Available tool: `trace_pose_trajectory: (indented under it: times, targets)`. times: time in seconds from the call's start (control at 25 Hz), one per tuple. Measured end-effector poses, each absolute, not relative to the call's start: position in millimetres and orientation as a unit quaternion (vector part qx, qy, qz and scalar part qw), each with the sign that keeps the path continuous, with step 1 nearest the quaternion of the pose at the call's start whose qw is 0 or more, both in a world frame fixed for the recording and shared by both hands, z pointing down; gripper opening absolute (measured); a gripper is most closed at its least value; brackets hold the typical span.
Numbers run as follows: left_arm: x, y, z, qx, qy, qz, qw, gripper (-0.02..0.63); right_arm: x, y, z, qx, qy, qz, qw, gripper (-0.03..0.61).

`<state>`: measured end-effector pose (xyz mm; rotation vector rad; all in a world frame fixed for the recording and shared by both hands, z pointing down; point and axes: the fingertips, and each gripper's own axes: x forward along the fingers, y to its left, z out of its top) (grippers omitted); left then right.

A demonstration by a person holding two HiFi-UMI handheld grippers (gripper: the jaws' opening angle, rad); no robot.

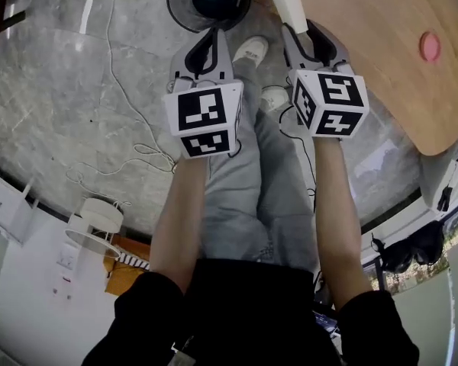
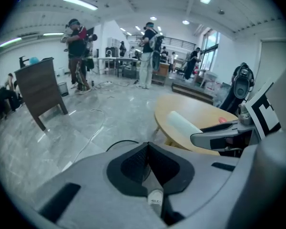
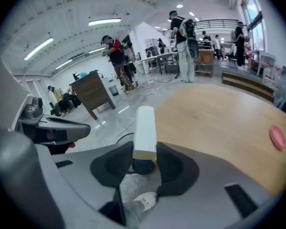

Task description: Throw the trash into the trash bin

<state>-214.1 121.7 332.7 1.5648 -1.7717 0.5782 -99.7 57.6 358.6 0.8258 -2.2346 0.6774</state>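
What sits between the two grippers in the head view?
The person's white shoe and grey trouser leg, lower down; the head view shows them between the left gripper and the right gripper.

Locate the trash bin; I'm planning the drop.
Head view: the trash bin sits at top centre, just ahead of the left gripper, left of the wooden table.

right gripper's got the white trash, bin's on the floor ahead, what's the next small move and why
Probably shift the right gripper, shut on the white trash, leftward until the trash hangs over the bin. In the head view it sticks out beside the bin, by the table edge, so releasing here would likely miss.
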Motion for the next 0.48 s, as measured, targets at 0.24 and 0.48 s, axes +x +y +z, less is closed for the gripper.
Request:
trace_pose_trajectory:
  times: [0.24,0.48]
  targets:
    - [-275,147,344,0.544,-0.727,0.203,0.366,0.003,-184,72,376,0.226,-0.879,0.245,0.342,0.147]
    - [-299,156,355,0.518,-0.737,0.197,0.387,0.002,-231,78,388,0.183,-0.889,0.236,0.347,0.182]
